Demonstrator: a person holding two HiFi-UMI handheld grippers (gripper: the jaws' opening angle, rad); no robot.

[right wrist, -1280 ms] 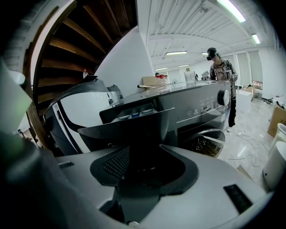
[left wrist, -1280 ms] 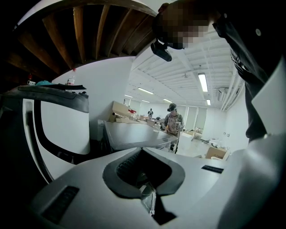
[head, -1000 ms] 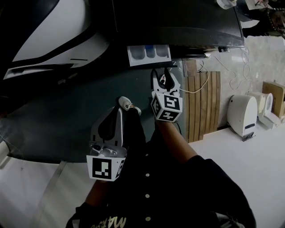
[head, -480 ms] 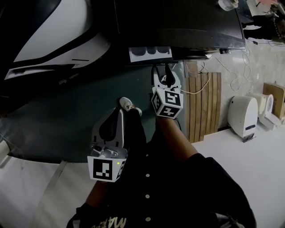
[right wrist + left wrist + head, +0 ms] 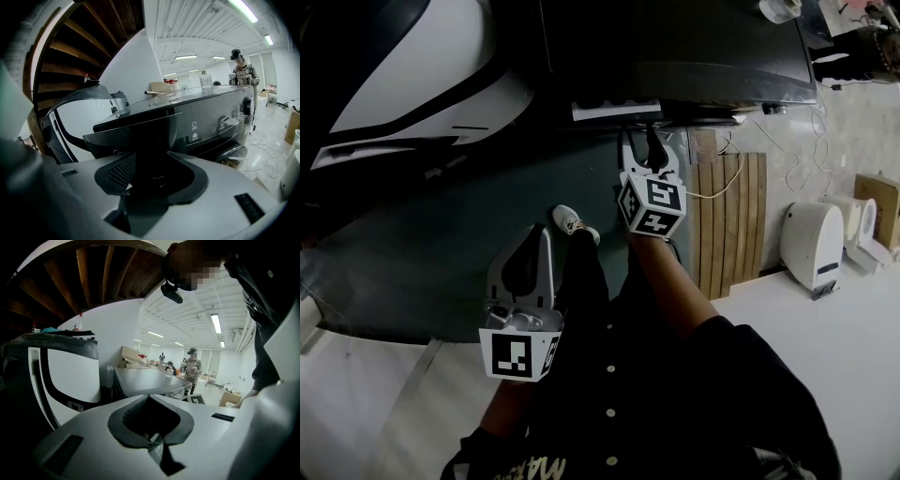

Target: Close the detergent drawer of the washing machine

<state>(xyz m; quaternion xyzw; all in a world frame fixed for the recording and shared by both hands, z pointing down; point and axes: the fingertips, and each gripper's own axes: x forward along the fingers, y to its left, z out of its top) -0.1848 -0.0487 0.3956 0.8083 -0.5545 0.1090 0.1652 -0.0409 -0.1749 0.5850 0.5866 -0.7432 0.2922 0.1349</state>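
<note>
In the head view the white detergent drawer (image 5: 614,110) shows only as a thin strip under the dark top of the washing machine (image 5: 675,47). My right gripper (image 5: 643,141) is shut, and its tips are pressed against the drawer's front. In the right gripper view the dark drawer front (image 5: 136,133) fills the space just past the right gripper (image 5: 150,157), with the control panel (image 5: 211,126) to its right. My left gripper (image 5: 528,267) hangs lower and to the left, shut and holding nothing. In its own view the left gripper (image 5: 149,400) points past the machine.
A wooden slatted panel (image 5: 727,220) leans right of the machine, with a white cable (image 5: 769,141) trailing over it. A white appliance (image 5: 811,242) stands on the floor farther right. A large white and black body (image 5: 412,66) is at upper left. A person (image 5: 241,70) stands in the background.
The drawer has slid into the machine: its open compartments are gone and only a thin strip shows. My right gripper moved forward with it. The left gripper barely moved.
</note>
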